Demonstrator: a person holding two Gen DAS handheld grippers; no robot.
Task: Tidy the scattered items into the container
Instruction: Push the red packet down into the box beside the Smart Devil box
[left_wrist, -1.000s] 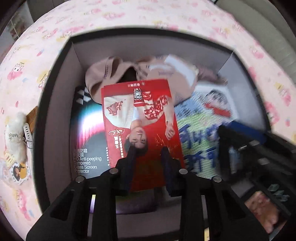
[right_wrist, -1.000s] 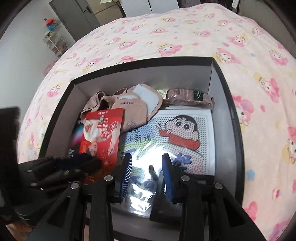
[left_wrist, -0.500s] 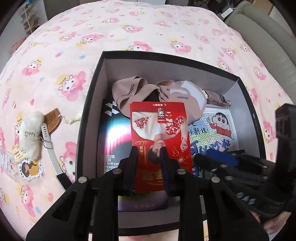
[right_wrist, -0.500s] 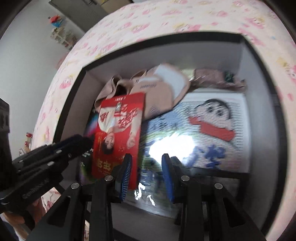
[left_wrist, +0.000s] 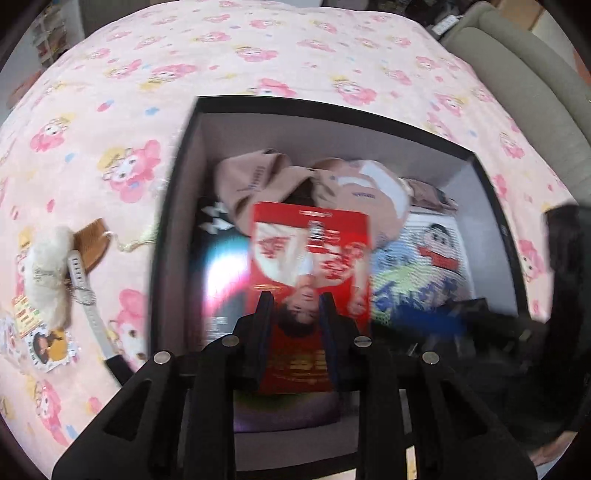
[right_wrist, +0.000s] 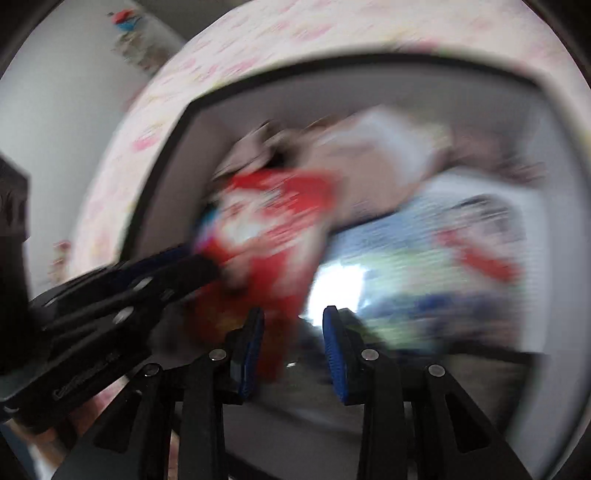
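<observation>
While both grippers hang over the black box (left_wrist: 173, 221), the left gripper (left_wrist: 295, 306) and right gripper (right_wrist: 293, 325) show jaws apart, gripping nothing. Inside the box lies a red packet (left_wrist: 314, 251). A plush keychain (left_wrist: 46, 266) lies on the pink bedspread (left_wrist: 110, 92) outside.

Bed (left_wrist: 258, 55) carries everything, covered in a pink sheet with a cartoon-character print. Black-rimmed box (left_wrist: 173, 229) with grey inner walls sits directly on it, roughly mid-bed. Left of the box, still loose on the sheet: fluffy white plush (left_wrist: 46, 273), brown wooden comb (left_wrist: 94, 240) just beside it, white strap (left_wrist: 90, 306) running down toward the box's near corner, and a round cartoon sticker tag (left_wrist: 48, 347) near the plush. Right wrist view too blurred to add detail.
</observation>
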